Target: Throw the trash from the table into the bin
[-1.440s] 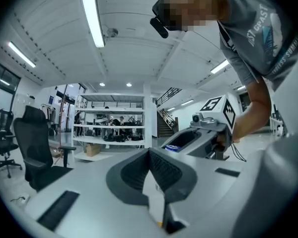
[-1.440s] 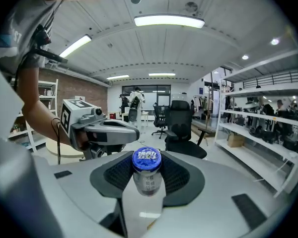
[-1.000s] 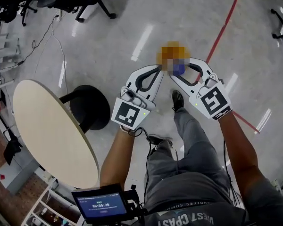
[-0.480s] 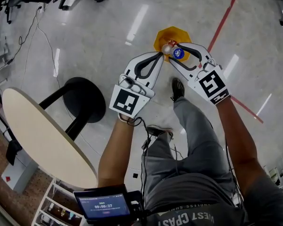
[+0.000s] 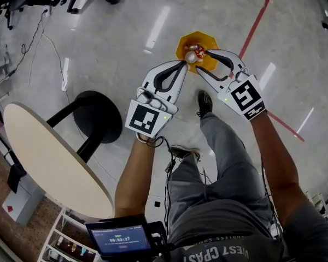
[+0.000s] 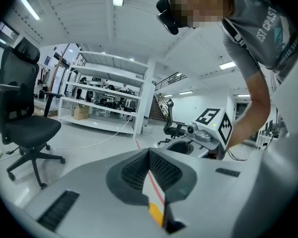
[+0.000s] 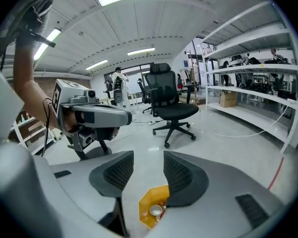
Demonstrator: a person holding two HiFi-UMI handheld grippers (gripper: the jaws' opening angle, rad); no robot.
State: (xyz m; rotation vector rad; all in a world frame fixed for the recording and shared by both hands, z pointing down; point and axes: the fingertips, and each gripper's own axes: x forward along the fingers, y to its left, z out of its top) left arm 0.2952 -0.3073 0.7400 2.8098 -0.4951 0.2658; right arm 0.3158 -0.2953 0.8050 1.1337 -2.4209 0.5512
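Note:
An orange bin [image 5: 200,37] stands on the floor beyond my feet, with a white cup [image 5: 191,56] and some red scraps in it. My left gripper [image 5: 183,64] hangs at the bin's near left rim. Its fingertips meet and nothing is between them. My right gripper [image 5: 203,61] is over the bin's near right part, jaws apart and empty. In the right gripper view [image 7: 148,163] the bin [image 7: 148,202] and the cup [image 7: 155,210] show through the gap. In the left gripper view [image 6: 149,155] only a sliver of the bin [image 6: 155,212] shows.
A round beige table [image 5: 49,157] and a black stool [image 5: 95,124] stand to my left. A red floor line [image 5: 262,15] runs past the bin. My shoe [image 5: 205,102] is just short of it. Office chairs [image 7: 171,105] and shelving [image 6: 104,103] stand farther off.
Both grippers came down over the bin. A blue-and-white item that sat between the right jaws half a second ago is gone from them.

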